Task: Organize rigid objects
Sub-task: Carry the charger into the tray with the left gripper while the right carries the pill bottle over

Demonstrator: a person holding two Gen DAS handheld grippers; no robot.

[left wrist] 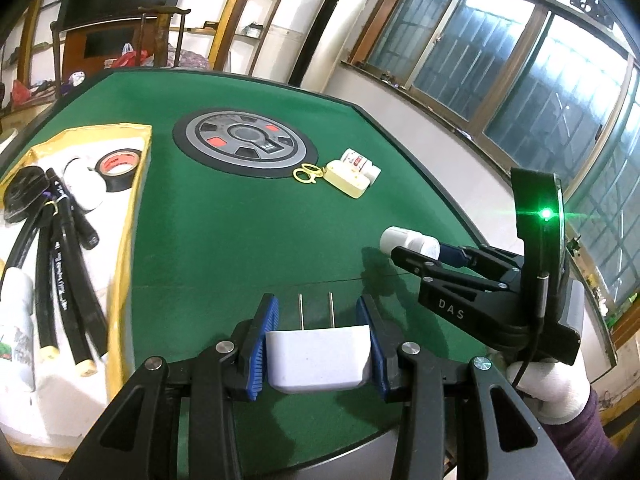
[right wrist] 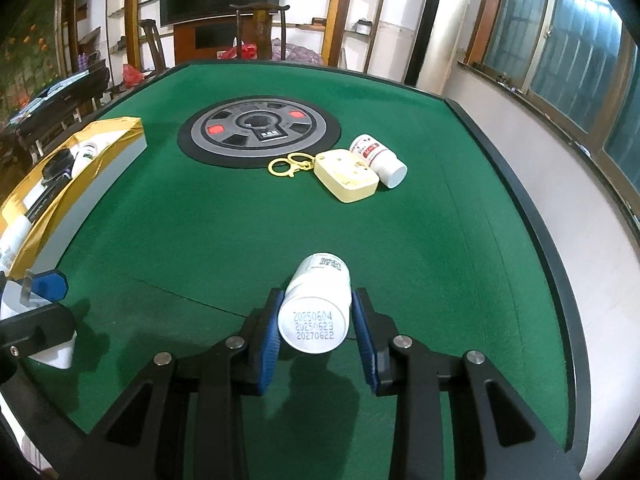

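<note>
My left gripper (left wrist: 318,312) is shut on a white plug adapter (left wrist: 318,360), its two metal prongs pointing forward over the green table (left wrist: 240,240). My right gripper (right wrist: 316,300) is shut on a white pill bottle (right wrist: 318,308), held sideways with its date-stamped bottom facing the camera. In the left wrist view the right gripper (left wrist: 416,250) shows at the right with the bottle (left wrist: 404,240) in its blue pads. The left gripper's fingertip (right wrist: 48,284) shows at the left edge of the right wrist view. A gold-edged white tray (left wrist: 128,216) lies at the left.
The tray holds black tape (left wrist: 118,166), black cables (left wrist: 64,256) and white items. Mid-table lie a cream case (right wrist: 346,176) with a yellow clasp (right wrist: 286,166) and a second pill bottle (right wrist: 378,158), beside the round centre panel (right wrist: 258,132). The table's raised rim (right wrist: 532,216) runs along the right.
</note>
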